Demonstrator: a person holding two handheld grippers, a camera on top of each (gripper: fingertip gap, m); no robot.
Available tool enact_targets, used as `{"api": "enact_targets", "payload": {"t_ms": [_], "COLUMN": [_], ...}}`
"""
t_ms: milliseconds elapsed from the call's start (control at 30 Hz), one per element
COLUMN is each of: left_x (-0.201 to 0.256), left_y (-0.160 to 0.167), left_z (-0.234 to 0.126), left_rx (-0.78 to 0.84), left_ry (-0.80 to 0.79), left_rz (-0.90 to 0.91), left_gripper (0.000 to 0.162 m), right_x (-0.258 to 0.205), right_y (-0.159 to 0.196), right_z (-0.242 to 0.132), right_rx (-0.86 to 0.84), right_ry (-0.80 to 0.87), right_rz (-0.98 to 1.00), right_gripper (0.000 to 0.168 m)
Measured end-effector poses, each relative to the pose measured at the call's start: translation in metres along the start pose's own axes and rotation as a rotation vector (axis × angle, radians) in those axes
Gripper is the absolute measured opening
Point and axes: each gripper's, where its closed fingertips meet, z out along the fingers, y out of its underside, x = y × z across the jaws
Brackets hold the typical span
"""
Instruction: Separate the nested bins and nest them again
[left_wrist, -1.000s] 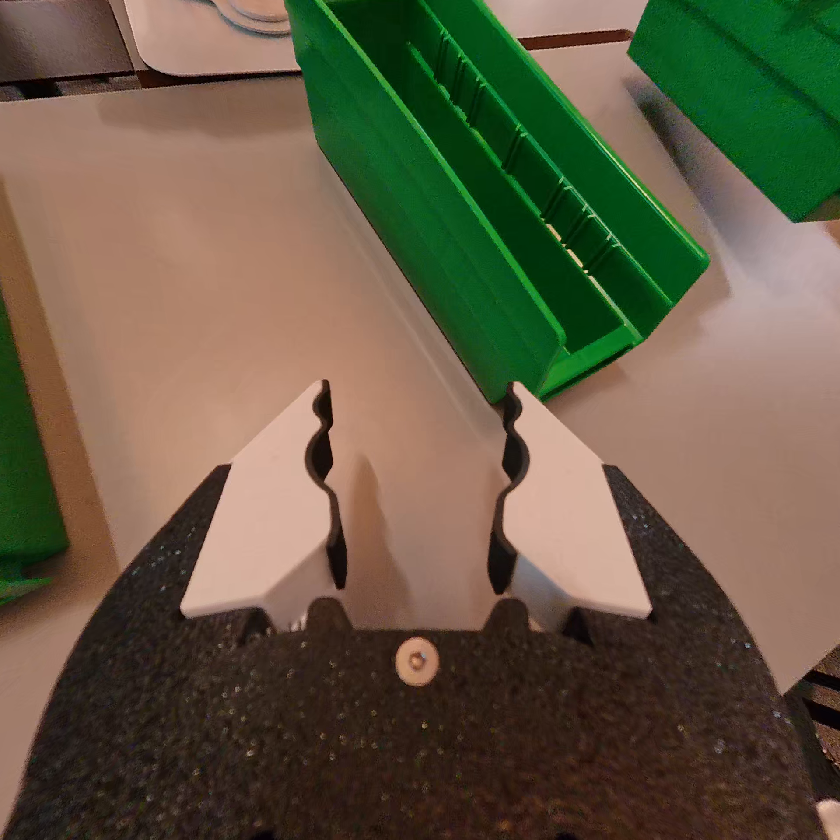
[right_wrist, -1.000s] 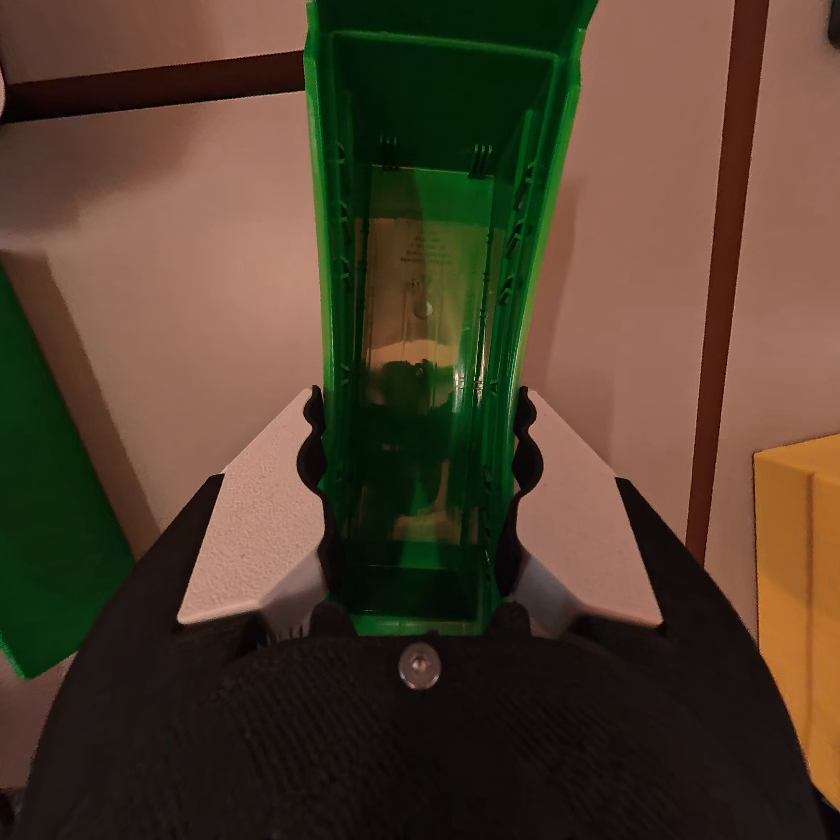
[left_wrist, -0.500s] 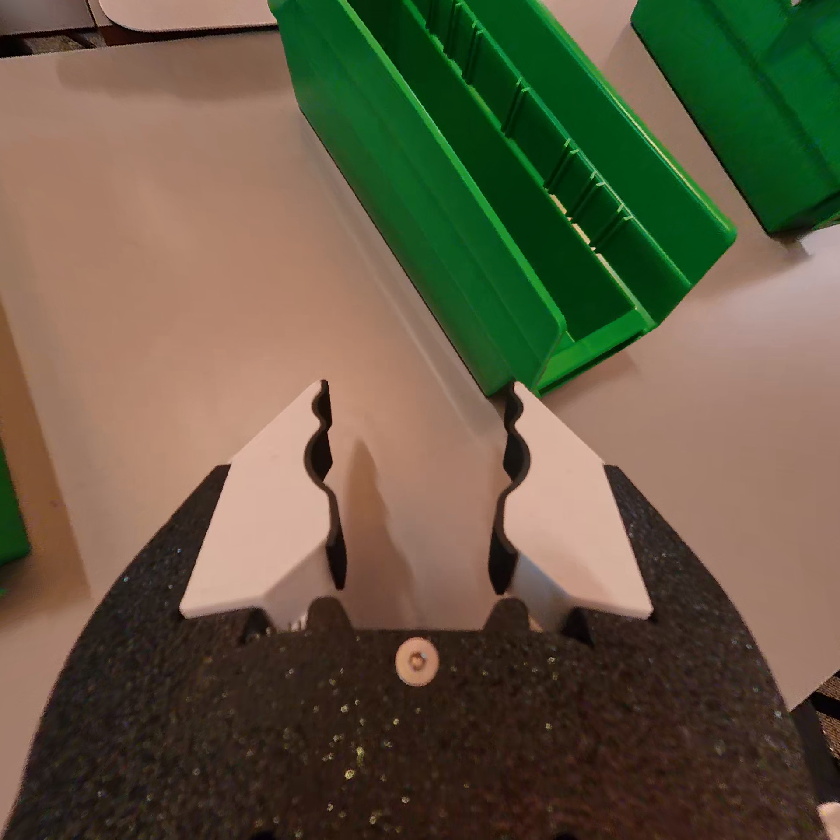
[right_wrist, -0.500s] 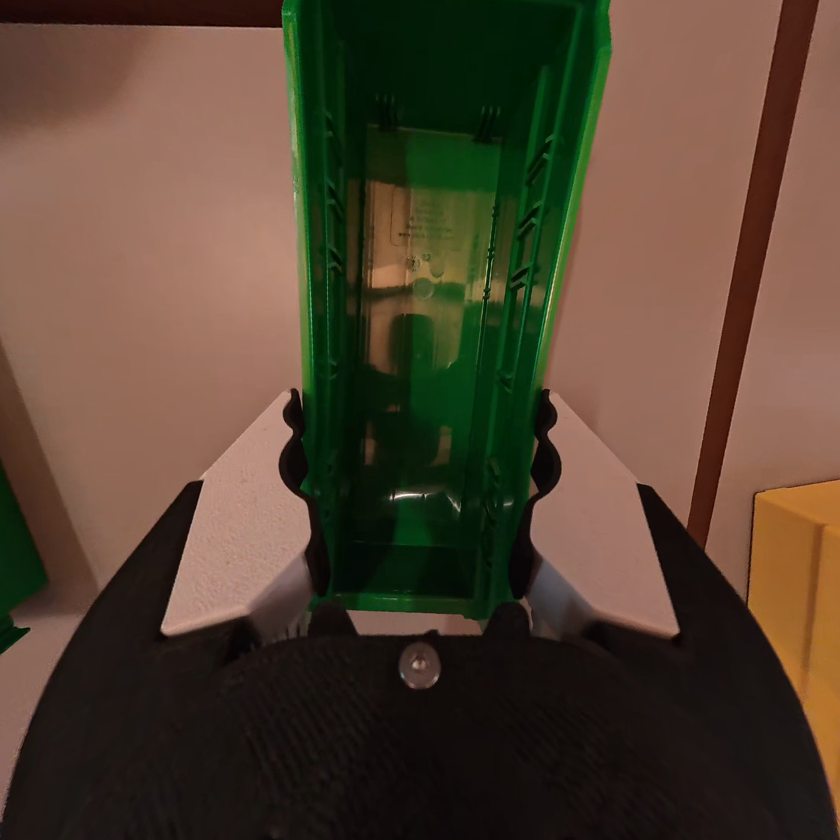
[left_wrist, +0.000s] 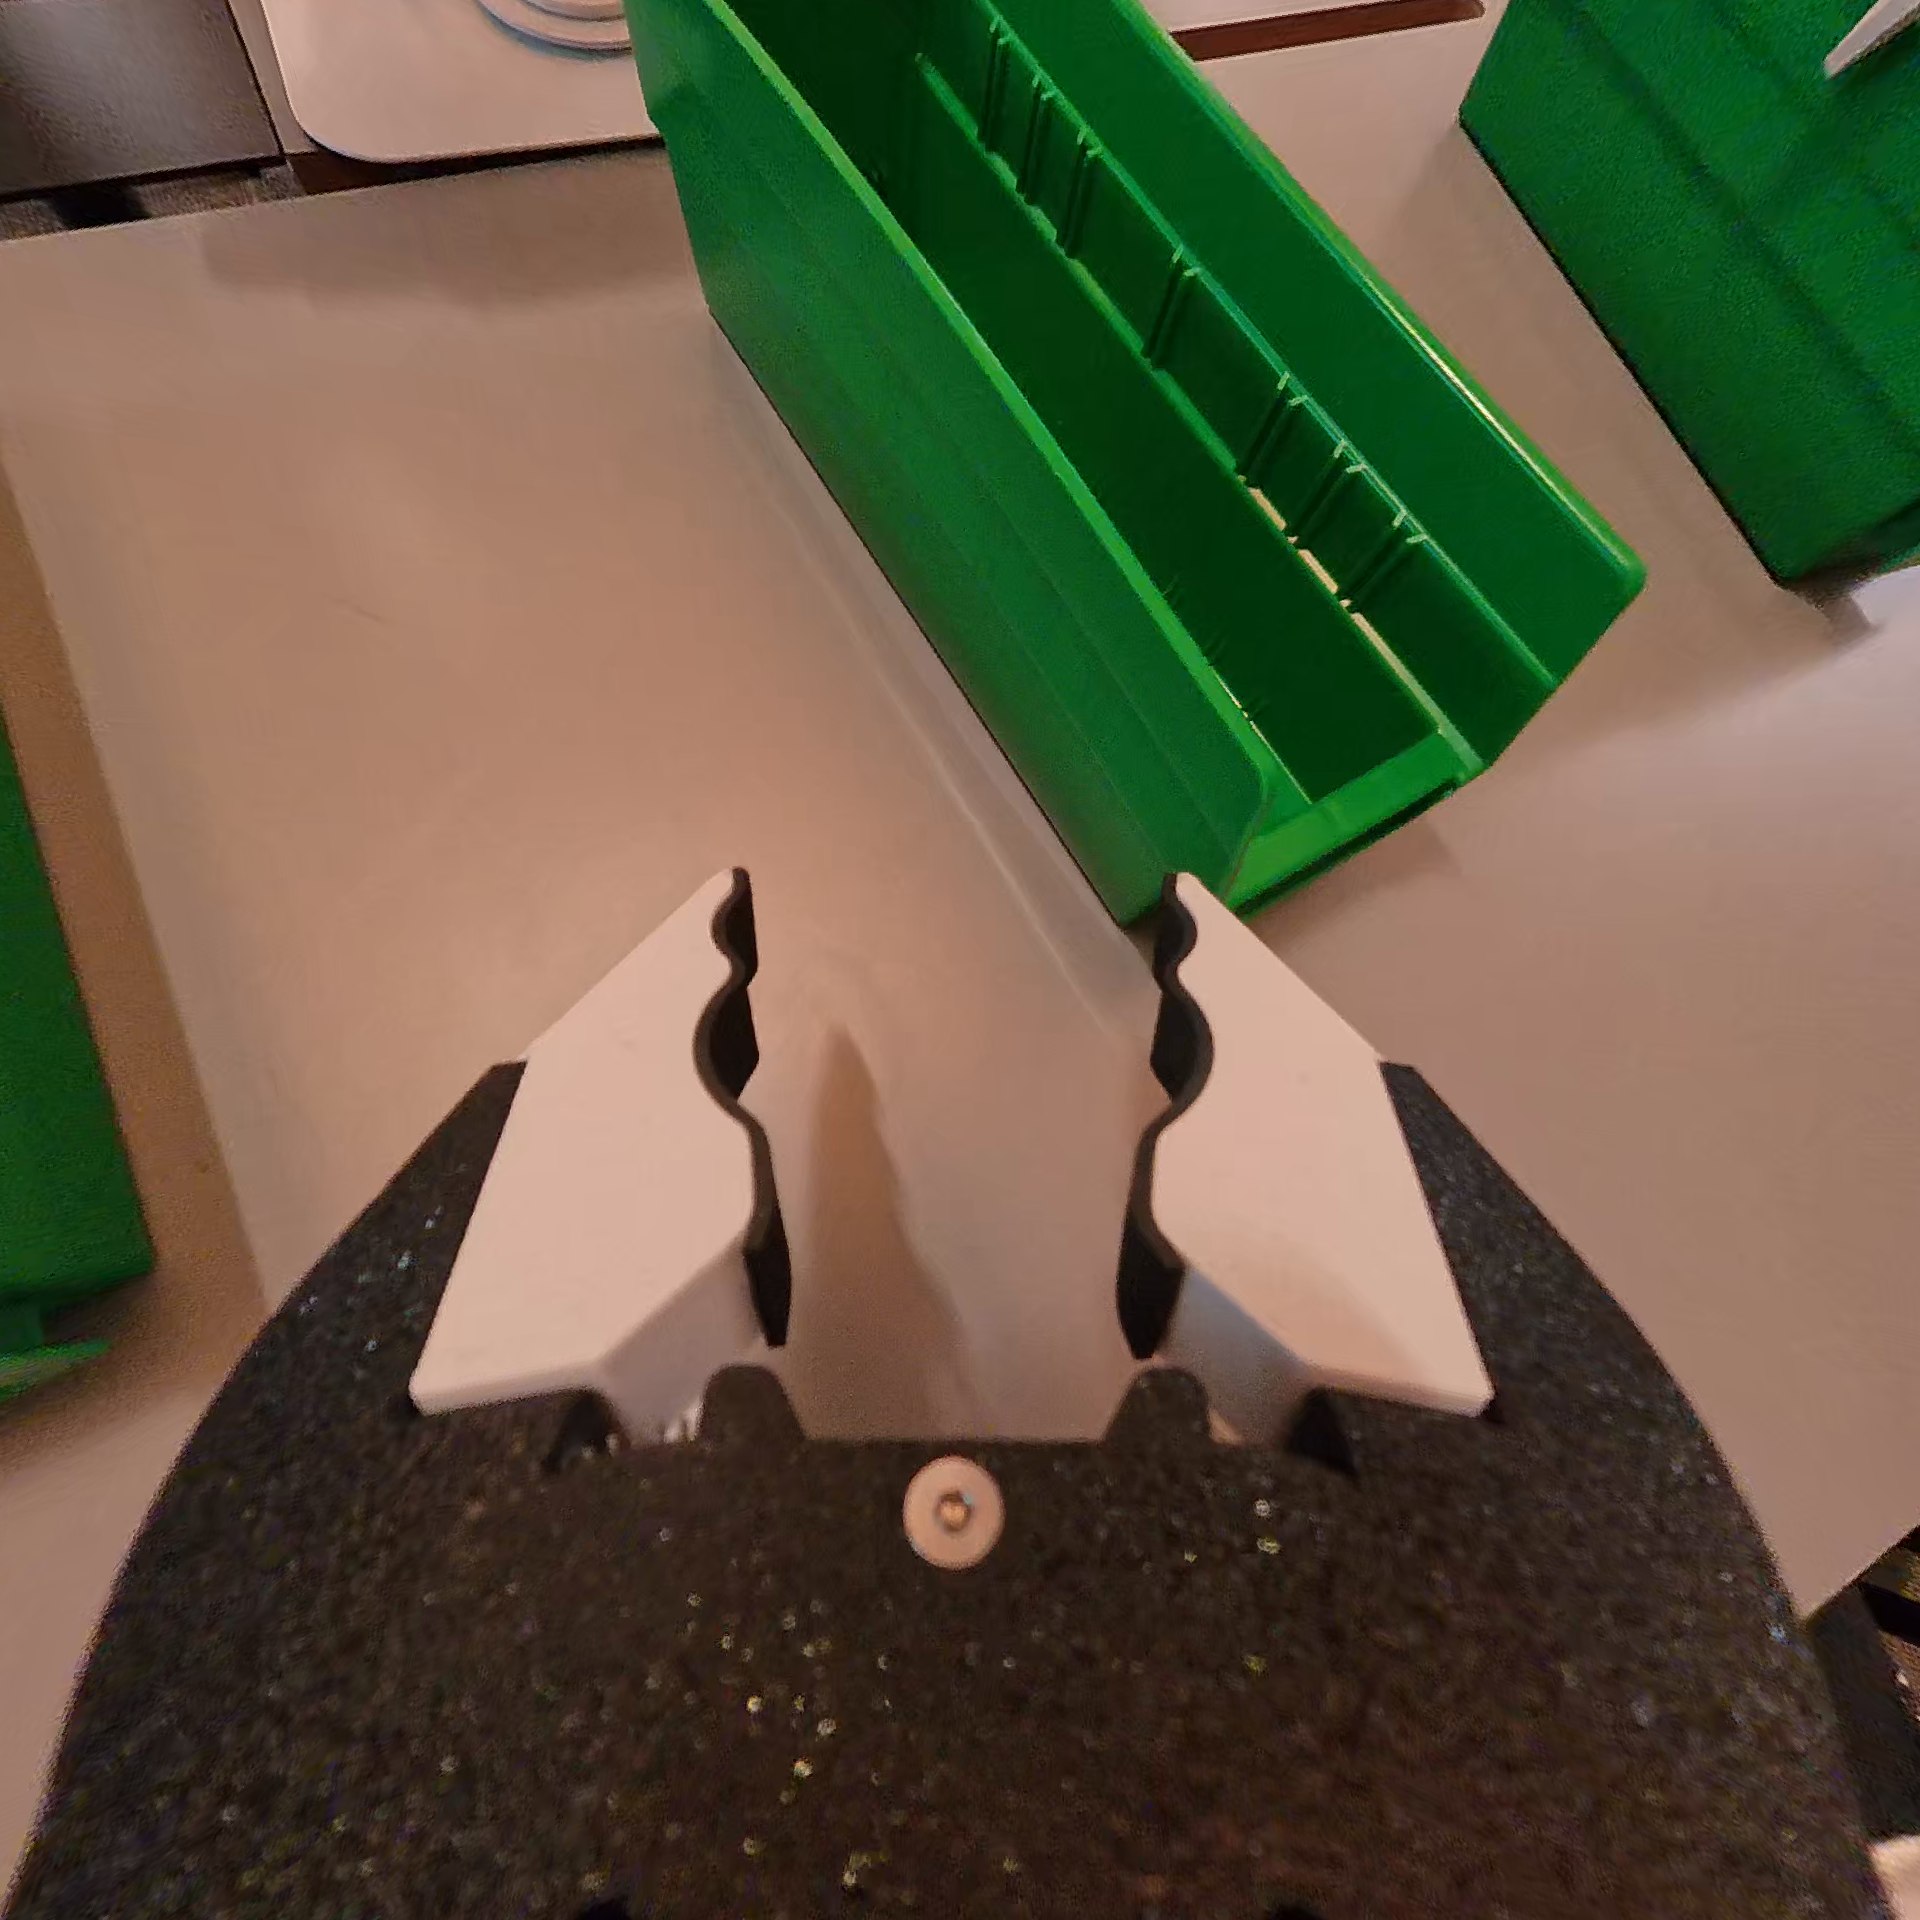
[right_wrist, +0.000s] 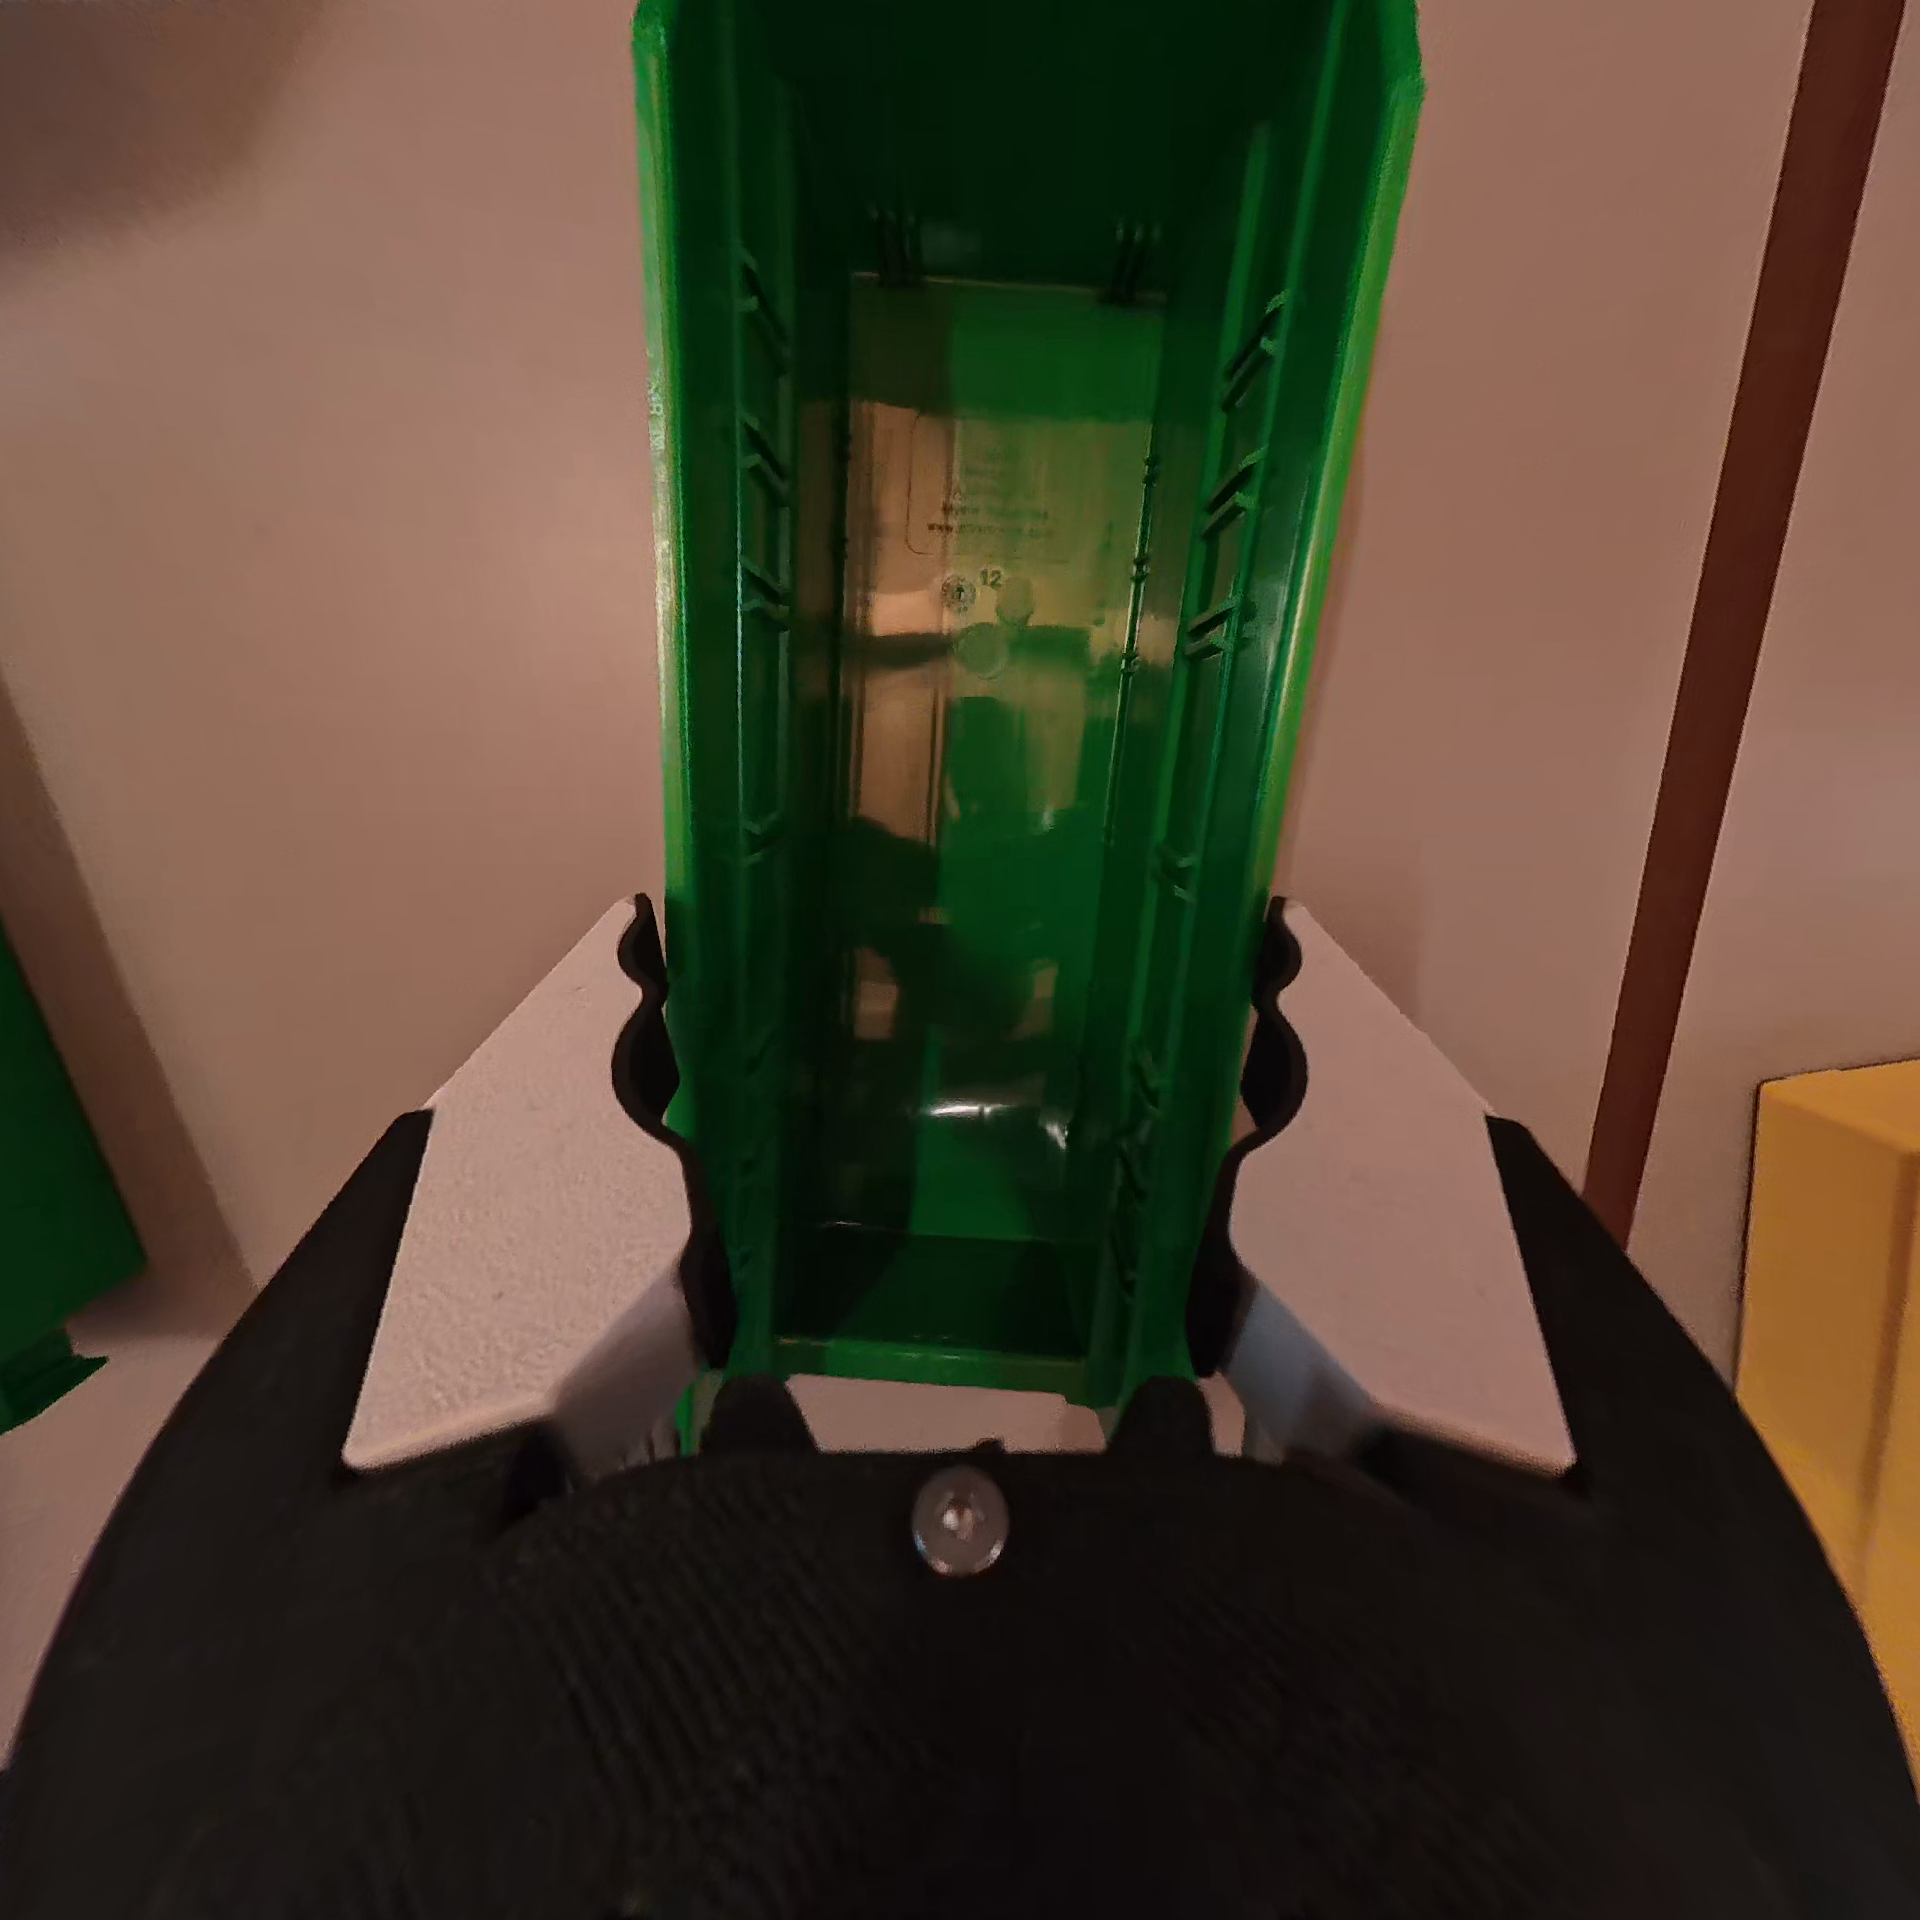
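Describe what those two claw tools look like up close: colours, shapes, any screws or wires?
Both look alike. The left claw and the right claw each have two white wedge-shaped fingers lined with wavy black pads, set in a rounded black body with a rough, speckled or ribbed surface and one silver screw at its centre. No cables, markings or sleeves show.

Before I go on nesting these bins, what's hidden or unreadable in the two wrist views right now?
- Left wrist view: the long green bin has its far end cut off by the top edge; a second green bin runs off the right edge.
- Left wrist view: the green piece at the left edge is mostly out of frame.
- Right wrist view: the held bin hides the table behind it; its far rim is cropped.
- Right wrist view: the yellow box is cropped and blurred.
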Motion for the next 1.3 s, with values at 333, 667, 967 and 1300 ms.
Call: {"api": "enact_targets", "payload": {"t_ms": [333, 667, 967, 1300], "left_x": [-0.006, -0.084, -0.184, -0.238], "left_y": [-0.003, -0.044, -0.054, -0.065], "left_z": [-0.009, -0.053, -0.087, -0.055], "left_rx": [0.021, 0.075, 0.04, -0.324], "left_ry": [-0.012, -0.166, -0.307, -0.302], "left_rz": [0.0, 0.02, -0.064, -0.06], "left_gripper": [0.077, 0.09, 0.104, 0.125], "right_x": [-0.026, -0.123, -0.193, -0.214], "right_y": [-0.045, 0.002, 0.073, 0.125], "right_z": [-0.055, -0.089, -0.089, -0.084], "right_rx": [0.272, 0.561, 0.771, 0.898], "right_ry": [-0.029, -0.163, -0.326, -0.363], "right_rz": [-0.077, -0.278, -0.307, -0.332], "right_gripper": [0.124, 0.124, 0.125, 0.127]}}
